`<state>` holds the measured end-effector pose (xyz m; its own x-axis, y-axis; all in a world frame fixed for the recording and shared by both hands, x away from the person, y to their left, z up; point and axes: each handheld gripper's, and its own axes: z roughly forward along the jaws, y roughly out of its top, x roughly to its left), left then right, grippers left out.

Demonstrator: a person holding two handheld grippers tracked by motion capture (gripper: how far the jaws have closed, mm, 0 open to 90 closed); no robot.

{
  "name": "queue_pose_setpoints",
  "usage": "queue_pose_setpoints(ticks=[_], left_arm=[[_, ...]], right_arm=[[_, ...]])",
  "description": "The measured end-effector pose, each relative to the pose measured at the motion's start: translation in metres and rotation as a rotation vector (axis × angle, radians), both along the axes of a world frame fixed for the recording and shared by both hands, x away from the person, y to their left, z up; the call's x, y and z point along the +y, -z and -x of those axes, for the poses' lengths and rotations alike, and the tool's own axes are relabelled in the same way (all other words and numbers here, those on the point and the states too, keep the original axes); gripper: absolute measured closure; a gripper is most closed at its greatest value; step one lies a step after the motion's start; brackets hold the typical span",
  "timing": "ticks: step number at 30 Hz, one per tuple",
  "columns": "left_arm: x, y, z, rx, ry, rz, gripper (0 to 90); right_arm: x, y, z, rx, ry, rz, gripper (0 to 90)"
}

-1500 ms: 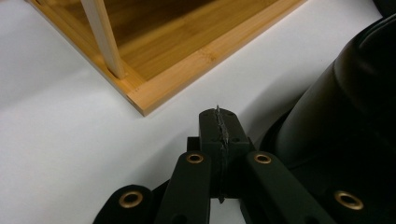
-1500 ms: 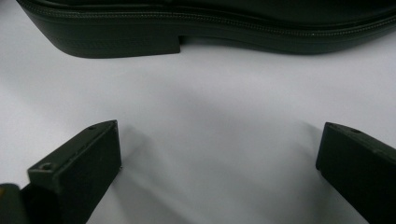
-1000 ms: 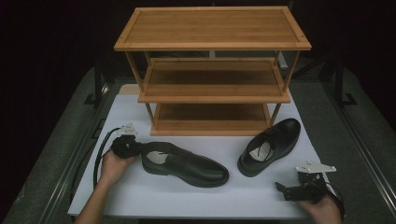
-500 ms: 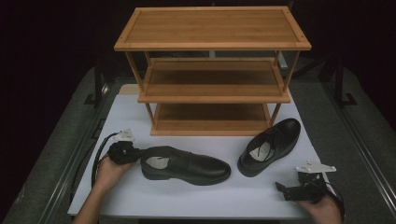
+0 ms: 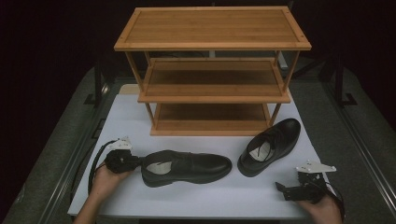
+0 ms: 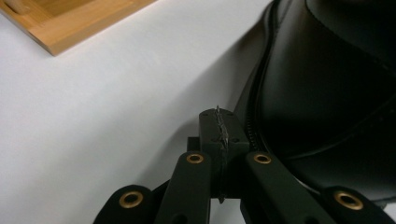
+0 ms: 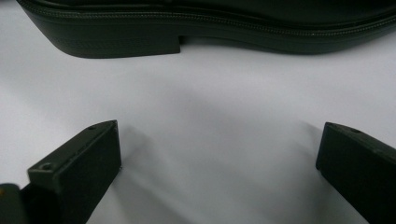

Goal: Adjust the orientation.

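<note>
A black dress shoe point(image 5: 187, 167) lies across the white mat, toe to the right. My left gripper point(image 5: 135, 161) is shut with nothing between its jaws, its tips close against the shoe's heel end. In the left gripper view the shut tips point(image 6: 218, 122) sit beside the shoe's black side point(image 6: 327, 93). A second black shoe point(image 5: 271, 147) rests at an angle to the right. My right gripper point(image 5: 283, 191) lies near the front right edge, open and holding nothing. In the right gripper view its jaws point(image 7: 219, 154) stand wide apart, facing a shoe's sole and heel point(image 7: 121, 39).
A three-tier bamboo shoe rack point(image 5: 212, 70) stands at the back of the white mat point(image 5: 215, 198), its shelves bare. Its bottom corner point(image 6: 70, 23) appears in the left gripper view. Dark grey table surface borders the mat on both sides.
The left gripper moved toward the near edge and the left shoe's heel swung with it, so the shoe now lies straighter across the mat. The right gripper and right shoe stayed put.
</note>
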<state>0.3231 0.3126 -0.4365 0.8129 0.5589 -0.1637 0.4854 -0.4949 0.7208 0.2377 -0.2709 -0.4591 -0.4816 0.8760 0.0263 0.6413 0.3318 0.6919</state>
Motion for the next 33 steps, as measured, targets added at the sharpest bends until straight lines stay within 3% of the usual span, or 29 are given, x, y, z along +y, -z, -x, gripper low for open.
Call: queue_pose_setpoints(ticks=[11,18,33], left_arm=[[-0.003,0.003,0.030,0.018,0.057,-0.004,90.0],[-0.007,0.002,0.033,0.023,0.082,0.002,90.0],[-0.042,0.003,0.052,0.050,0.225,0.018,90.0]], right_arm=[[0.000,0.000,0.000,0.002,0.002,0.000,0.0],[0.000,0.000,0.000,0.002,0.002,0.001,0.0],[0.000,0.000,0.000,0.002,0.002,0.000,0.0]])
